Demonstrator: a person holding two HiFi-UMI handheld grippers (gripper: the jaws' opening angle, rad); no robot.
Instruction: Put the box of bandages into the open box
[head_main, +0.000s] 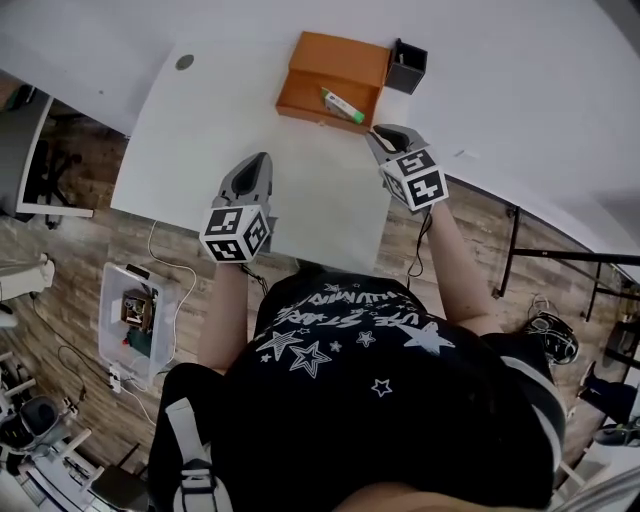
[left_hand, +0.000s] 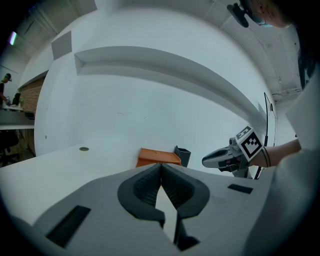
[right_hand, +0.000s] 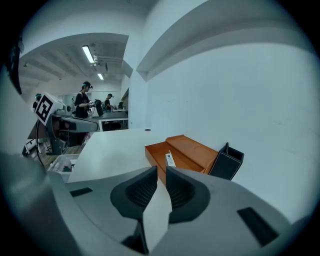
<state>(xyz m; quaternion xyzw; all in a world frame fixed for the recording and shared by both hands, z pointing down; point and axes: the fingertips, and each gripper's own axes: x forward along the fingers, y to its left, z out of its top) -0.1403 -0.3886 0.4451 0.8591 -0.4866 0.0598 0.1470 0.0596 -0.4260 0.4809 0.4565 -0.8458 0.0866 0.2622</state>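
Nearest, the left hand-held gripper (head_main: 262, 160) hovers over the white surface (head_main: 200, 140), jaws pressed together at the tips, nothing between them. Slightly farther and to the right, the right hand-held gripper (head_main: 378, 133) is closed to a sliver and empty too, its tips just beside the near right corner of the orange open box (head_main: 312, 88). The box of bandages (head_main: 342, 105) is already inside that box, seemingly propped at a tilt, though it shows small. At the far right, a black container (head_main: 407, 67) touches the box.
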